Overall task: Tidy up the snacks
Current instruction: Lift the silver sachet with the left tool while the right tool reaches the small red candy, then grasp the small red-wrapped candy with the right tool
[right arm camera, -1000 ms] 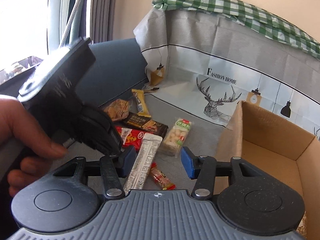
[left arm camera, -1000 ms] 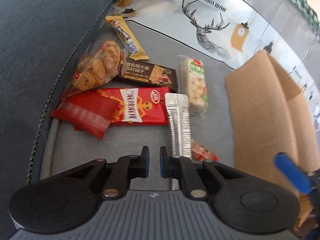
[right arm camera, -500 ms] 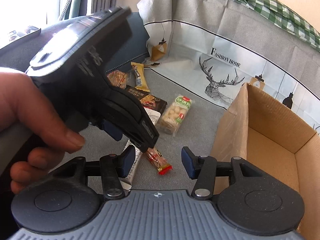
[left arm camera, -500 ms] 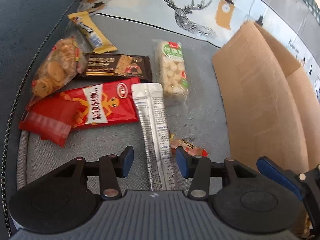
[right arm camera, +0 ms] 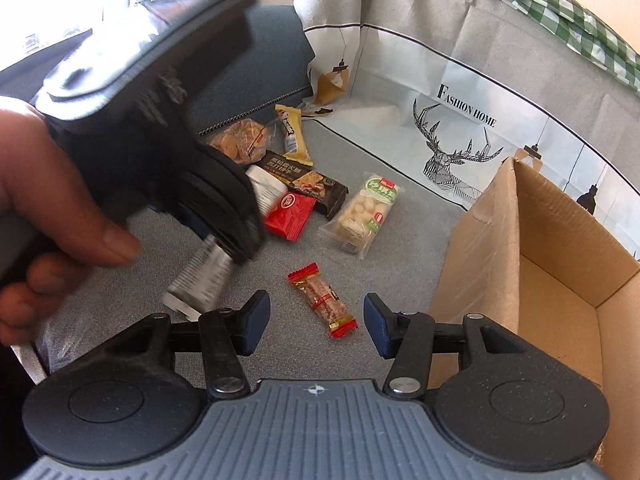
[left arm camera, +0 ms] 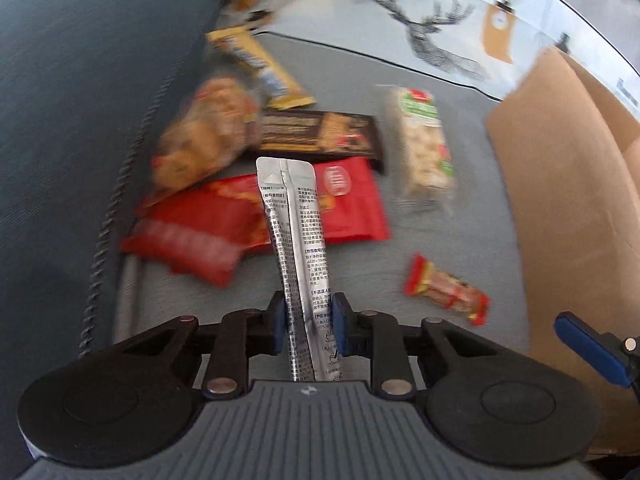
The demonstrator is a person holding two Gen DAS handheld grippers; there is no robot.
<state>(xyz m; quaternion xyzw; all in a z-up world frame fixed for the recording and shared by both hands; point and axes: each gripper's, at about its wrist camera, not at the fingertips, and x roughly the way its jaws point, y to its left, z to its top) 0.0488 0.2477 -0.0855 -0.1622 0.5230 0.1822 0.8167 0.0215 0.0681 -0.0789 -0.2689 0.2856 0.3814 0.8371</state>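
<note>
Nearest us, our left gripper [left arm camera: 307,326] has its jaws closing on the silver sachet [left arm camera: 294,248], and the blue pads already press its two long edges near the lower end. The sachet's long axis runs straight away from the gripper, its sealed top pointing toward the pile of snacks and overlapping the red packet [left arm camera: 352,204]. Our right gripper [right arm camera: 316,324] stands partly open with nothing between its jaws; just ahead of it the small red-ended candy [right arm camera: 322,301] lies alone on the grey cushion [right arm camera: 400,240], its length slanted toward the gripper. Bare grey fabric surrounds that candy on every side. To the right the cardboard box [right arm camera: 560,280] stands open-topped, its near wall close beside the candy. Farther out lie the green-labelled puff pack [right arm camera: 366,210], the dark brown bar [right arm camera: 308,182], the cookie bag [right arm camera: 240,140] and the yellow bar [right arm camera: 294,134], crowded against the blue sofa back [left arm camera: 80,80].
</note>
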